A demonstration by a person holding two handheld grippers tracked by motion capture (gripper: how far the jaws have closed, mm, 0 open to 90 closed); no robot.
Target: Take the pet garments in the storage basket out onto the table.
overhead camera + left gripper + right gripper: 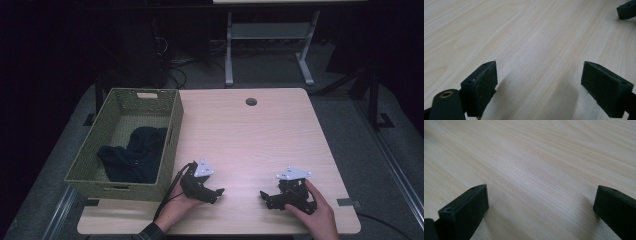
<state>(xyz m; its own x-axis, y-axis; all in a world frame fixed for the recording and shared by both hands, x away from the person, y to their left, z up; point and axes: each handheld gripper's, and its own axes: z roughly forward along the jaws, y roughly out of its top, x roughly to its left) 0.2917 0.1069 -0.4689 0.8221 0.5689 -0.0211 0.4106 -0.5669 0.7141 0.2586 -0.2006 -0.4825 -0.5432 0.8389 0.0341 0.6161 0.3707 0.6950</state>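
My left gripper [218,193] rests low on the light wooden table [250,135], just right of the basket's near corner, jaws pointing right. In the left gripper view its jaws [539,85] stand wide apart with bare wood between them, so it is open. My right gripper [262,195] sits near the table's front right, jaws pointing left toward the other one. Its own view shows the jaws [541,207] spread wide over bare wood, open and holding nothing. A tip of the right gripper [627,10] shows at the top right of the left gripper view.
A green woven basket [172,127] stands on the table's left side with dark blue cloth [134,152] lying inside. A round cable hole [251,102] sits near the far edge. Desk legs [229,50] and cables lie on the dark floor beyond.
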